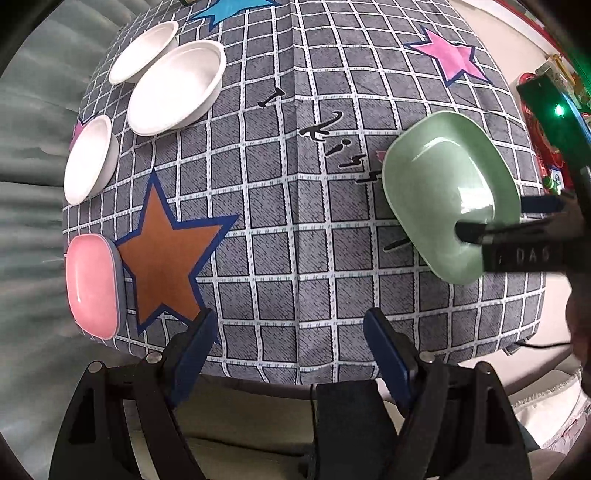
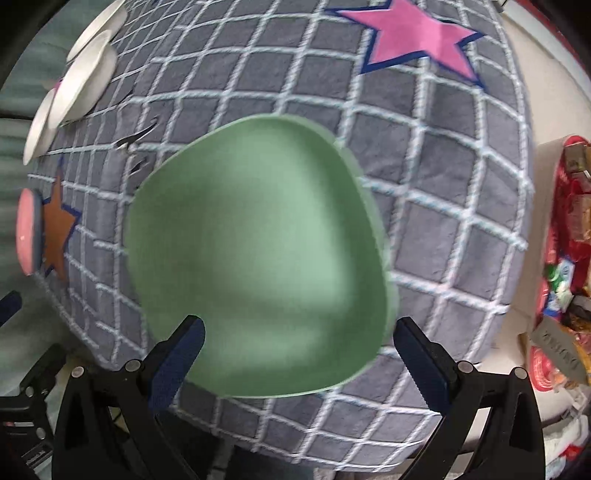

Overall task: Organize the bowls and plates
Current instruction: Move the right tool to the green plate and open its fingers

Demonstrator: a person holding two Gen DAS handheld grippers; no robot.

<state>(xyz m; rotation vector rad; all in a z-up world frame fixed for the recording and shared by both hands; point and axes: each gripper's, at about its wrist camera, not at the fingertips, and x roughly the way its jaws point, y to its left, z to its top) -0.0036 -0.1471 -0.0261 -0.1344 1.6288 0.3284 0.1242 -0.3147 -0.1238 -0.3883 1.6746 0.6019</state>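
**Green plate under right gripper, left gripper empty above cloth**

Green plate [image 2: 255,251], rounded-square, lies on the grey checked tablecloth [image 1: 280,206] on its right side as the left wrist view shows it, near the black lettering. Right gripper [image 2: 299,334] is over the plate's near edge: jaws stand wide apart, one finger [image 1: 476,232] over the plate's inside, the other outside the rim. Right wrist view is blurred, so whether a pad touches the plate is hard to say; no squeeze visible, reads as released.

Left gripper [image 1: 291,339] points down over bare cloth near the table's front edge, jaws spread, nothing between them.

Pink plate [image 1: 92,284] sits at the cloth's left edge, just beside the brown star [image 1: 166,258], stacked on a darker plate whose rim shows along its right side. Three white bowls [image 1: 177,88] are grouped at the far left corner, close together. Pink star [image 2: 417,33] printed on the far right. Red clutter [image 2: 569,236] lies off the table to the right.
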